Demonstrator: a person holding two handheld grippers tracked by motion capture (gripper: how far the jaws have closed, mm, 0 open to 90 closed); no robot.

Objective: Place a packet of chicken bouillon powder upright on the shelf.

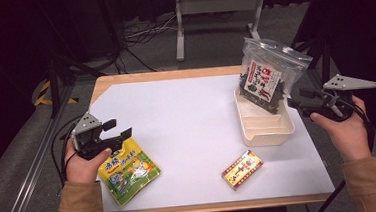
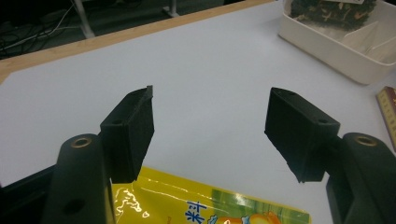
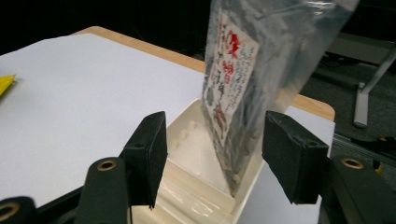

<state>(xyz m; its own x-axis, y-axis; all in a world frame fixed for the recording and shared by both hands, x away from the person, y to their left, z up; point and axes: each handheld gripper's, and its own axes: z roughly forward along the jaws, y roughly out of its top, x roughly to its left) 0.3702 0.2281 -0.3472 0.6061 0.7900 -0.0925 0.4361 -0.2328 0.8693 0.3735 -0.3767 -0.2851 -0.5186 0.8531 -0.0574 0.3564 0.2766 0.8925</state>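
Seaweed bag already stands in the tray at 2 o'clock; yellow pouch and red box remain on the counter. Left tongs and right tongs both gape, empty.

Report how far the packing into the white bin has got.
Done, apparently: the clear plastic bag of dark dried food stands upright in the white plastic bin, with the open right hand-held gripper beside it. In hand: nothing is gripped; the open left hand-held gripper hovers over the flat yellow snack packet. Left: that packet and the small red-and-yellow box lie on the white table.
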